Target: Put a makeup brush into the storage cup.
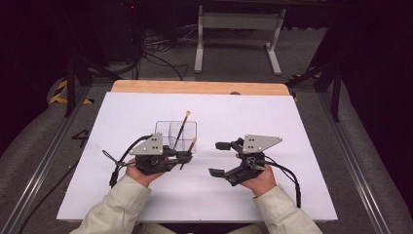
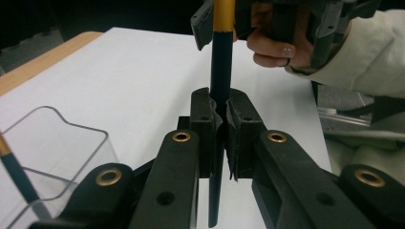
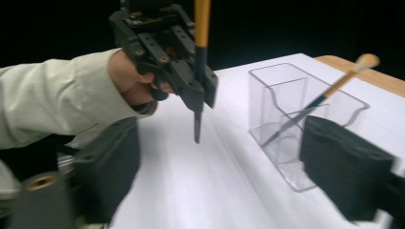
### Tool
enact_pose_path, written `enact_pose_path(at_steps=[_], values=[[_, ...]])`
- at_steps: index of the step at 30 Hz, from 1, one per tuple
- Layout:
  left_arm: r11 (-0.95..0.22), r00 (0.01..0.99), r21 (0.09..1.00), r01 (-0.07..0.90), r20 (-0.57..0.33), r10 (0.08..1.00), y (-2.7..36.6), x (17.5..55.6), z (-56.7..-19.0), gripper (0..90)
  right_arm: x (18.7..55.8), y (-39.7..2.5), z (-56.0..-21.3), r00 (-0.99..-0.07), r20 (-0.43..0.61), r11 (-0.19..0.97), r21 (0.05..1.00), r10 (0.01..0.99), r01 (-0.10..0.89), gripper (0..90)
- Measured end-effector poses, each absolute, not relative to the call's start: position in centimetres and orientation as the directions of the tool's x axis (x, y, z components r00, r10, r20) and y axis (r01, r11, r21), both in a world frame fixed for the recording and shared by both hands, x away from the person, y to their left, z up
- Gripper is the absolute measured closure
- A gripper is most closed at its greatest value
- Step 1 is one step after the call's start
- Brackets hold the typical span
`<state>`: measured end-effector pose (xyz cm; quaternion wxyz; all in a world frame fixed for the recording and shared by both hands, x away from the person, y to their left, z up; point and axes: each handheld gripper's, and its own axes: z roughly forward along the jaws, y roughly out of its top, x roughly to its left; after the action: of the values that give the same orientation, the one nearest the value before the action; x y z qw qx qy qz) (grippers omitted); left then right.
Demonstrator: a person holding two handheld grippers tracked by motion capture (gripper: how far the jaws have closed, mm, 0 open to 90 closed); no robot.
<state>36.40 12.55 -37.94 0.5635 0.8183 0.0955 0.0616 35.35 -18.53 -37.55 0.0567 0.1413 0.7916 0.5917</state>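
The person sat at a table [image 1: 302, 146] covered with a white sheet, a gripper in each hand.

The left gripper [image 1: 181, 157] sat just in front of a clear holder [image 1: 168, 127], its jaws pressed tight on the dark handle of a brush [image 1: 189, 150]. In the left gripper view the handle [image 2: 219, 86] ran straight up between the two black pads [image 2: 241, 129], with a yellow-gold band higher up and the lower end sticking out below the pads. In the right gripper view that same brush [image 3: 199, 62] hung upright in the left gripper [image 3: 199, 98], its lower tip above the sheet and not touching it, just beside the holder [image 3: 286, 119].

The holder was a clear plastic box with compartments, standing on the sheet near the middle of the table. A second brush [image 1: 181, 126] leaned inside it, tilted, its pale head poking up over the rim. In the right gripper view this one [image 3: 329, 90] slanted across a compartment with its tip low against the wall; which compartment I could not tell.

The right gripper [image 1: 220, 158] was well apart from the holder, to its right, jaws spread wide with nothing between them. Its two pads [image 3: 348, 167] looked blurred in its own view.
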Motion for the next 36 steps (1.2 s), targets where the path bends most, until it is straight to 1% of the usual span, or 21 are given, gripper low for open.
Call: enact_pose_path(at_steps=[3,7,14,15,17,18,20,25,36], values=[[-0.335,0.969,0.938,0.089,-0.003,0.247,12.7,36.5,-37.7,82.8,35.5,-19.0,-37.5,-0.946,0.084,0.252,0.953,0.314,0.168,4.6],[-0.300,0.958,0.948,0.108,-0.019,0.286,13.1,36.9,-37.3,82.8,35.5,-19.6,-37.4,-0.936,0.084,0.232,0.958,0.341,0.171,3.9],[-0.274,0.943,0.954,0.119,-0.021,0.334,13.5,37.7,-37.0,82.8,35.5,-21.0,-37.3,-0.917,0.089,0.195,0.965,0.390,0.176,0.7],[-0.266,0.940,0.956,0.127,-0.031,0.340,13.5,37.8,-37.0,82.8,35.4,-21.3,-37.3,-0.913,0.086,0.193,0.966,0.398,0.175,0.7],[-0.260,0.937,0.958,0.118,-0.021,0.350,13.6,37.9,-36.9,82.8,35.4,-21.7,-37.3,-0.908,0.082,0.185,0.968,0.410,0.171,0.7],[-0.249,0.934,0.960,0.129,-0.033,0.355,13.6,37.9,-36.9,82.8,35.4,-22.0,-37.2,-0.904,0.080,0.183,0.968,0.419,0.171,0.7],[-0.253,0.931,0.961,0.115,-0.015,0.365,13.7,38.1,-36.8,82.8,35.4,-22.5,-37.2,-0.897,0.074,0.179,0.970,0.436,0.166,0.7],[-0.228,0.916,0.964,0.138,-0.037,0.399,13.8,38.5,-36.8,82.8,35.3,-23.6,-37.2,-0.877,0.064,0.170,0.972,0.477,0.163,0.6],[-0.192,0.898,0.971,0.142,-0.045,0.438,14.1,39.2,-36.6,82.8,35.3,-25.1,-37.2,-0.850,0.063,0.153,0.974,0.523,0.167,0.6]])
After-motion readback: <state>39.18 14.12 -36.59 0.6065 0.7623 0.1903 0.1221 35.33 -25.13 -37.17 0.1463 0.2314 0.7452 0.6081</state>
